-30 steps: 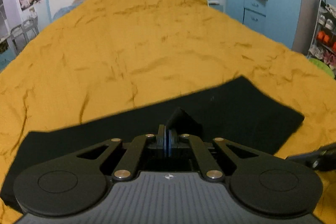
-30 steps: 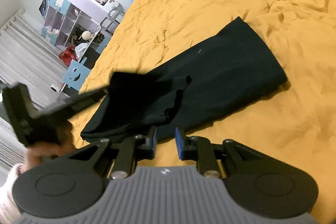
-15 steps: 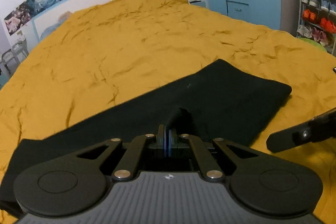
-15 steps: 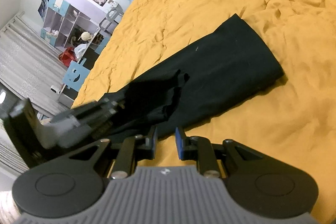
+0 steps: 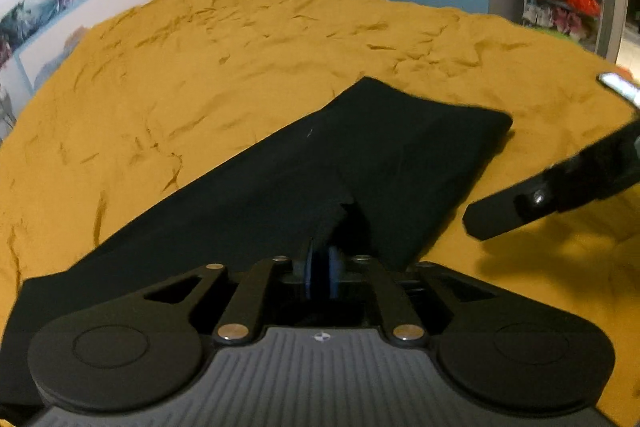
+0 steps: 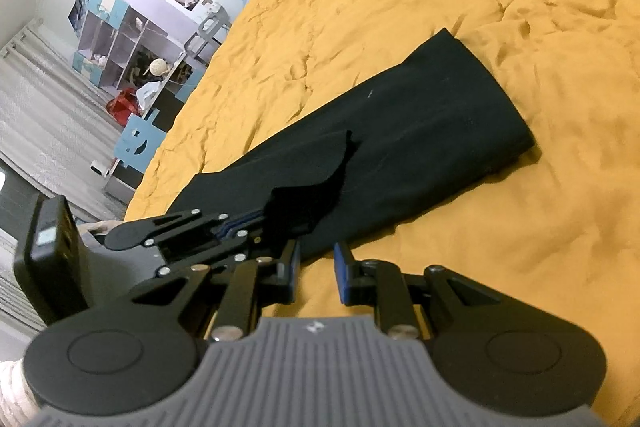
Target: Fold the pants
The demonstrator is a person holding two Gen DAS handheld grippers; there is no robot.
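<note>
I am working over a wide bed covered in a rumpled mustard-yellow cotton sheet [image 5: 240,67], and it serves as my folding surface because it gives the cloth room to lie out long.

The long black fabric pants [image 6: 420,131] lie flat across that sheet as one narrow strip, the legs apparently stacked one on the other. Their far right end sits squared off and smooth, while the near left end runs back toward me. I judge the lengthwise fold is done and the crosswise fold is the step in hand.

My left tongs [image 5: 322,269] are pinched tight on a raised flap of the pants' near edge, the blue pads pressed together with cloth between them. In the right wrist view that flap stands up off the strip in a dark peak, which is why I hold it high: lifted cloth can be carried over the flat part without dragging what lies beneath.

My right tongs [image 6: 316,263] hang just above the yellow sheet beside the pants' near edge, pads parted by a narrow gap and gripping nothing. I keep them there, I think, to take a second hold on the same end so it travels level.

One pinch point alone risks the flap twisting or sagging as it moves toward the far end.
</note>
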